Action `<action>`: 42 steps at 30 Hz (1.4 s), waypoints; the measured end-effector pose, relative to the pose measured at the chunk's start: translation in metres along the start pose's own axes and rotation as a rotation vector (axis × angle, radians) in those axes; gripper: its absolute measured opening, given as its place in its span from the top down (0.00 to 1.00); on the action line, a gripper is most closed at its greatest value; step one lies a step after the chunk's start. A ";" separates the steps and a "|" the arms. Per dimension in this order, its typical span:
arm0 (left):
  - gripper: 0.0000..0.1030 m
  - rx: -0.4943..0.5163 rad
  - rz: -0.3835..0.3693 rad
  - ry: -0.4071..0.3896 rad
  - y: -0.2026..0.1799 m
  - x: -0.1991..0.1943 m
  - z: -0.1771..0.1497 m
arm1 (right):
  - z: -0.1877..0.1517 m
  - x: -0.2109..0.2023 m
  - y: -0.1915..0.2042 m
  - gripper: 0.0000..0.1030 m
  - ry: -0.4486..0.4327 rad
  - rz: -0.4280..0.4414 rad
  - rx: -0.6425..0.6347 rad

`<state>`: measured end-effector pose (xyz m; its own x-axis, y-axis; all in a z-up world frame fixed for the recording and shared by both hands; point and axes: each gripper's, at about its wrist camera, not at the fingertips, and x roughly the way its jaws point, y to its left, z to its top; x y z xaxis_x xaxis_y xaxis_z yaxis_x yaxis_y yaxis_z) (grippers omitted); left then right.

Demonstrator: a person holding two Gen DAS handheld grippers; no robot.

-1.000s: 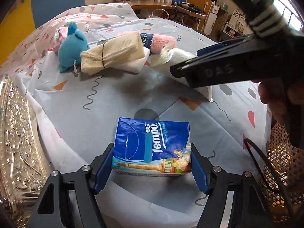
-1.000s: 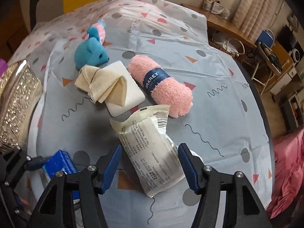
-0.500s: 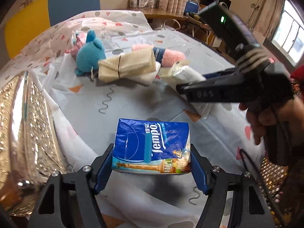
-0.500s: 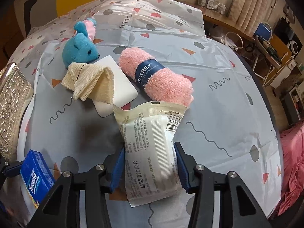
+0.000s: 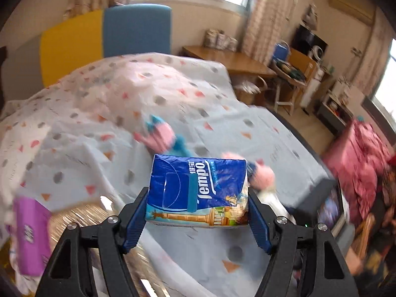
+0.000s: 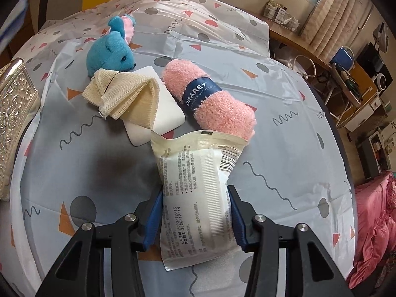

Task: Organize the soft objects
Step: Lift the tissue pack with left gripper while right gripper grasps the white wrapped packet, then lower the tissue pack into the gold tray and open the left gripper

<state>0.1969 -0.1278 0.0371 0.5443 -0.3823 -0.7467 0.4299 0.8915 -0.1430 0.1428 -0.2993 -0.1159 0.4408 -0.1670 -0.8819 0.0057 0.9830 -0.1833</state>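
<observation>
My left gripper (image 5: 198,219) is shut on a blue Tempo tissue pack (image 5: 198,190) and holds it in the air above the patterned tablecloth (image 5: 111,113). My right gripper (image 6: 195,216) is shut on a cream plastic-wrapped pack (image 6: 198,193) that lies on the tablecloth (image 6: 284,128). Beyond that pack lie a pink fluffy dishcloth roll (image 6: 210,99), a folded cream mesh cloth (image 6: 126,94) on a white pad (image 6: 158,118), and a blue plush toy (image 6: 109,54). The left wrist view is blurred; it shows the plush toy (image 5: 163,138) and pink roll (image 5: 259,175) behind the tissue pack.
An embossed metallic box (image 6: 12,113) stands at the table's left edge, seen blurred as the box (image 5: 81,212) below the left gripper. A purple pack (image 5: 29,230) sits at the lower left. A wooden desk (image 5: 222,57) and pink bedding (image 5: 358,163) lie beyond the table.
The left gripper has lifted the tissue pack off the table and tilted upward, bringing the room into view. The right gripper's jaws have closed onto the cream pack.
</observation>
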 end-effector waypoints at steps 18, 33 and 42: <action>0.29 -0.432 0.393 -0.106 0.277 -0.105 -0.073 | -0.003 0.000 0.016 0.52 -0.019 -0.034 -0.084; 0.29 -0.654 0.443 0.002 0.344 -0.142 -0.246 | -0.004 0.000 0.018 0.52 -0.025 -0.058 -0.092; 0.26 -0.633 0.431 0.033 0.347 -0.096 -0.226 | -0.006 -0.001 0.023 0.52 -0.042 -0.093 -0.120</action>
<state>0.1312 0.2728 -0.0876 0.5444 0.0292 -0.8383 -0.3157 0.9330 -0.1725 0.1367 -0.2770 -0.1218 0.4801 -0.2508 -0.8406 -0.0583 0.9470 -0.3159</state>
